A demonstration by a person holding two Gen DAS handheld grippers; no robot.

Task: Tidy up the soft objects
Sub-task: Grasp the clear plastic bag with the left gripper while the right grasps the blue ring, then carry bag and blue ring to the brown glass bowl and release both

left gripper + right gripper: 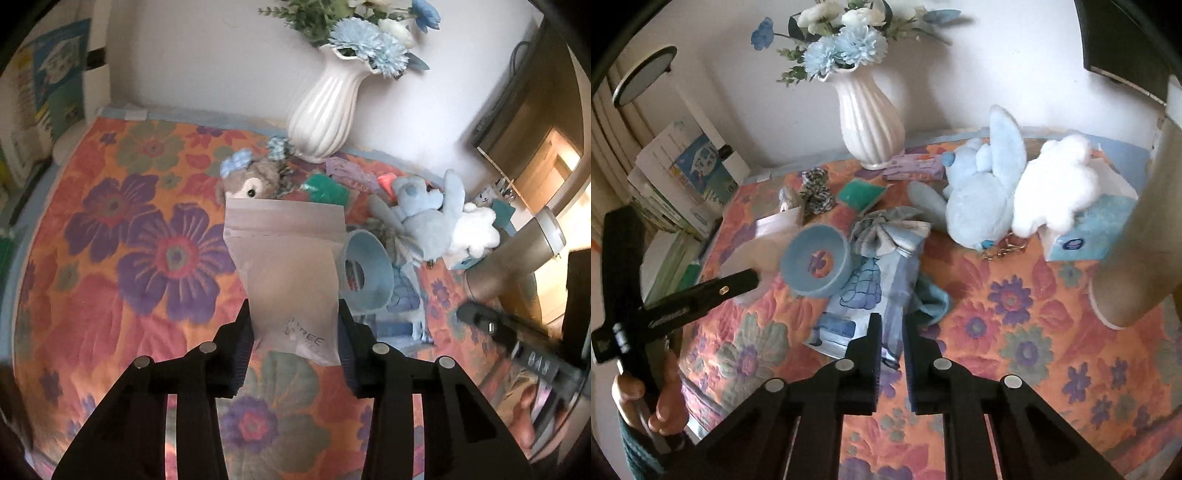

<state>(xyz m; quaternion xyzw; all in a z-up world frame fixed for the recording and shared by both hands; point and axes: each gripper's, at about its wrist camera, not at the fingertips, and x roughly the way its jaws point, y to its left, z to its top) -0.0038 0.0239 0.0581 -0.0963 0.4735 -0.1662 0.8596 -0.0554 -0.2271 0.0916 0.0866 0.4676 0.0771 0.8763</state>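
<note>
Clerk: Left wrist view, item one: the left gripper is seen clamped on the lower part of a frosted zip bag, which is held upright above the floral tablecloth. Faint lettering is noted near the bag's bottom edge; it cannot be read in full.

Checker: And behind the bag?

Clerk: A brown plush with a blue bow is recorded just past the bag's top edge. A green sponge lies to its right, and a white ribbed vase with blue and white flowers stands at the wall. A light-blue plush and a white plush are listed further right, touching each other.

Checker: Right wrist view?

Clerk: The right gripper is shown with its jaws drawn nearly together on the edge of a blue-printed pouch lying flat on the cloth. A blue bowl-shaped ring rests tilted at the pouch's left, and a gathered fabric bow sits on its far end. A tissue box is entered under the white plush. A hand is noted at lower left, wrapped around the other gripper's handle.
</note>
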